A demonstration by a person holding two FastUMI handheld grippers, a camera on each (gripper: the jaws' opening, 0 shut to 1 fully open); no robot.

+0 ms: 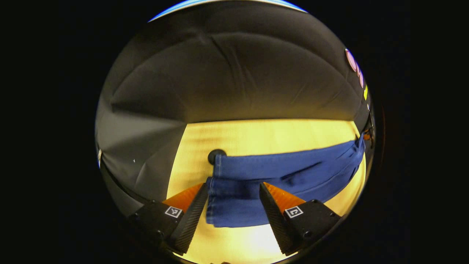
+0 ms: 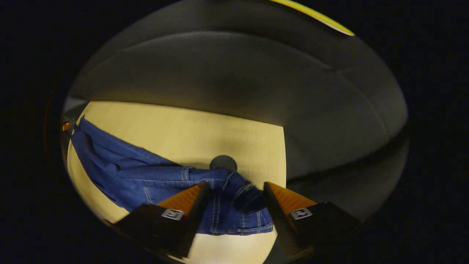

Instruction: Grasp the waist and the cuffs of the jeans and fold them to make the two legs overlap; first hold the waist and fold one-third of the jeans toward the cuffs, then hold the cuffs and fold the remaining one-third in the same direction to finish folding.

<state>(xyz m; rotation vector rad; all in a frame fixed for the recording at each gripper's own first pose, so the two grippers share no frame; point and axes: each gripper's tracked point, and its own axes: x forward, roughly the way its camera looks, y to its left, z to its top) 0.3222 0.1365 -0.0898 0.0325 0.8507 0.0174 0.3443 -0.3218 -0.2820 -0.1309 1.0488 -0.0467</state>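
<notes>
- Tabletop (image 1: 263, 134): pale wooden surface, brightly lit, backed by the dark cloth wall (image 1: 234, 73); it carries the whole garment.
- Jeans (image 1: 285, 172): blue denim laid out at full length across the tabletop, already doubled lengthwise so that the 2 legs seem to overlap; the fabric runs from 1 gripper to the other.
- Waist (image 2: 227, 205): the end with seams and waistband, bunched and slightly rumpled, lying on the tabletop between the fingers of the right gripper (image 2: 234, 190).
- Cuffs (image 1: 229, 194): the hemmed leg ends, stacked flat, lying between the fingers of the left gripper (image 1: 234, 190).
- Left gripper: fingers spread wide on either side of the cuffs, grasping nothing.
- Right gripper: fingers likewise spread, straddling the waist without pinching it; the view is slightly blurred.
- Round dark spot (image 1: 216, 156): a small mark or hole in the tabletop just beyond the cuffs; the right gripper view has a similar spot (image 2: 223, 162) just beyond the waist.
- Step in hand, as judged: the lengthwise fold looks complete, and the first 1/3 fold is being prepared.
- Next move, as judged: the right fingers must pinch all layers of the waist, lift, and carry it toward the cuffs.
</notes>
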